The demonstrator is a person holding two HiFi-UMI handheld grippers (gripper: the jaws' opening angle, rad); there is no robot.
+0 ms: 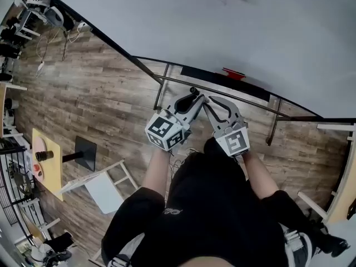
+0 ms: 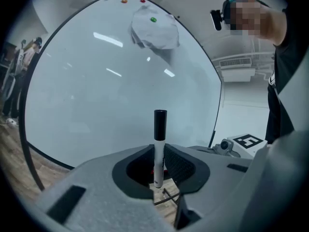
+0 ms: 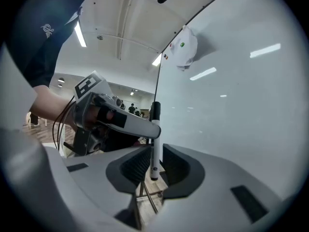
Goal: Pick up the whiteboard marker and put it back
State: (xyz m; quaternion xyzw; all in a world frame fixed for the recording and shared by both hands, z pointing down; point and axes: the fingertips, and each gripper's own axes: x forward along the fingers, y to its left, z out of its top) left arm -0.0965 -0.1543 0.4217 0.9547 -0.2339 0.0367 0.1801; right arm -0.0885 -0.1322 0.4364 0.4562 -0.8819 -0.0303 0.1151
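Grippers meet tip to tip in front of the whiteboard [image 1: 233,26], above the wooden floor [image 1: 94,104]. The whiteboard marker [image 1: 194,92] stands upright between them, black cap on top. It is in the air, on no surface, near the lower edge of the board.

The left gripper [image 2: 159,166] is closed on the marker. In its own view the ribbed pads press the white barrel from both sides, below the cap. The right gripper [image 3: 154,167] has the lower end of the same barrel between its jaws. Its pads appear to touch it too, though a thin dark line beside one pad makes me less sure how firmly it clamps. In the right gripper view one finger of the left gripper crosses the barrel higher up, so the two grips sit one above the other and do not collide.

I judge this to be a hand-over or a shared hold, since two grips on a thin, smooth barrel stop it from swinging or slipping. The upright pose leaves the cap free. For putting it back, the likely place is the dark ledge [image 1: 206,74] under the board, where a red object [image 1: 233,73] lies. The marker would need to be turned level for that. One gripper should let go beforehand, otherwise the two may twist it against each other.
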